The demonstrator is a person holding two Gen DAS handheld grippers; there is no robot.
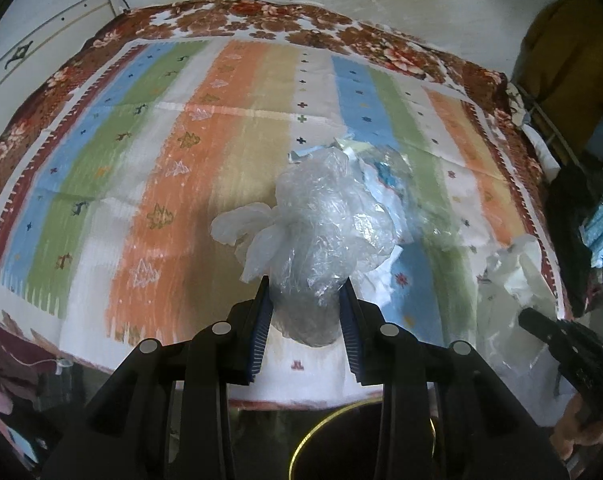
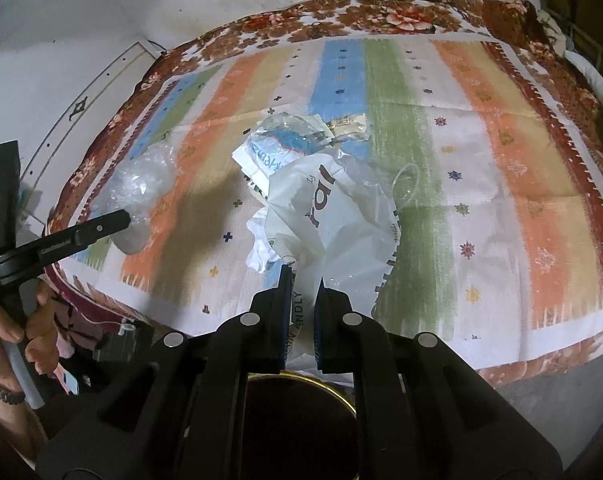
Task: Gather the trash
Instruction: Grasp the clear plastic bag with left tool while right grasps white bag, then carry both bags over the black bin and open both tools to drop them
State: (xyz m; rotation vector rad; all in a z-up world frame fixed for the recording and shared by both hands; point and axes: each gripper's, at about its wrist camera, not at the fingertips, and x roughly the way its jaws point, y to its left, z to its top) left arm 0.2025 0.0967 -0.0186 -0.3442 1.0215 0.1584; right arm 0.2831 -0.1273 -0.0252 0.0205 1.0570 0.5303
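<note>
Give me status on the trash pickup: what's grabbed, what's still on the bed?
Nothing visibly binned yet. In hand: the left gripper is shut on a crumpled clear plastic wad; the right gripper is shut on a white printed plastic bag. Both hang near the dark gold-rimmed bin. Left on the striped bedcover: torn wrappers and crumpled white paper.

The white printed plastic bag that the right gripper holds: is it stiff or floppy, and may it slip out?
The white printed bag is probably floppy: it hangs crumpled and folded from the right gripper. It looks light for its size, being thin and partly see-through film. It may slip, since only a narrow pinch of smooth plastic sits between the pads.
</note>
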